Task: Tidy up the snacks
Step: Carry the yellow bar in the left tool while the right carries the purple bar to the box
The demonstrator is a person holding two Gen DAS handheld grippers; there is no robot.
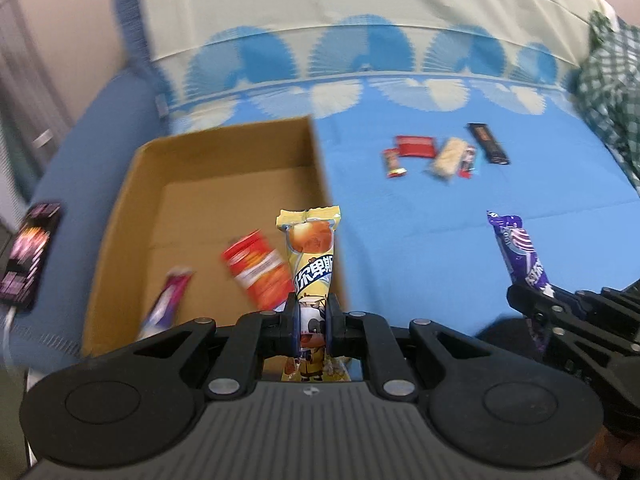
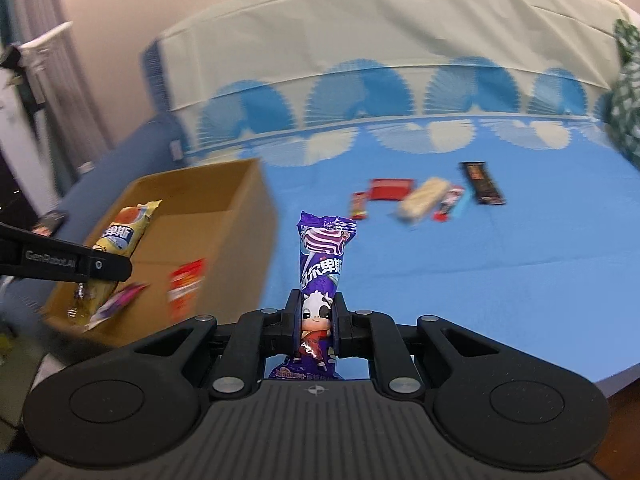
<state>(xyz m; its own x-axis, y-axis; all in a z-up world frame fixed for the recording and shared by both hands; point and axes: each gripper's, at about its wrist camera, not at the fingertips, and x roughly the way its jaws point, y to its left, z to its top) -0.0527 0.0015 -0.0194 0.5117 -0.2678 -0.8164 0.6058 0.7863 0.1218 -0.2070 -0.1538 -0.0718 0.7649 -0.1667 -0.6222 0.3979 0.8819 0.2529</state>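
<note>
Over the cardboard box (image 1: 224, 184), the left gripper (image 1: 312, 320) was clamped on a yellow snack pack (image 1: 310, 256), which stood up between its pads w/ the crimped end on top. Inside the box lay a red snack pack (image 1: 256, 272) and a purple-pink wrapper (image 1: 166, 300), both blurred. Off to the right, over the blue bedspread (image 1: 440, 248), the right gripper (image 2: 316, 320) pinched a purple snack pack (image 2: 322, 256) at its lower half, the pack upright as well. Well beyond both grippers, 5 more snacks lay loose on the bedspread in a rough row: a small red bar (image 2: 359, 205), a red flat pack (image 2: 390, 189), a beige wafer bar (image 2: 423, 198), a thin red-and-blue pack (image 2: 450, 202) and a dark bar (image 2: 482, 183). A green checked cloth (image 1: 608, 92) sat at the bed's far right edge. A phone (image 1: 30, 256) lay left of the box.
</note>
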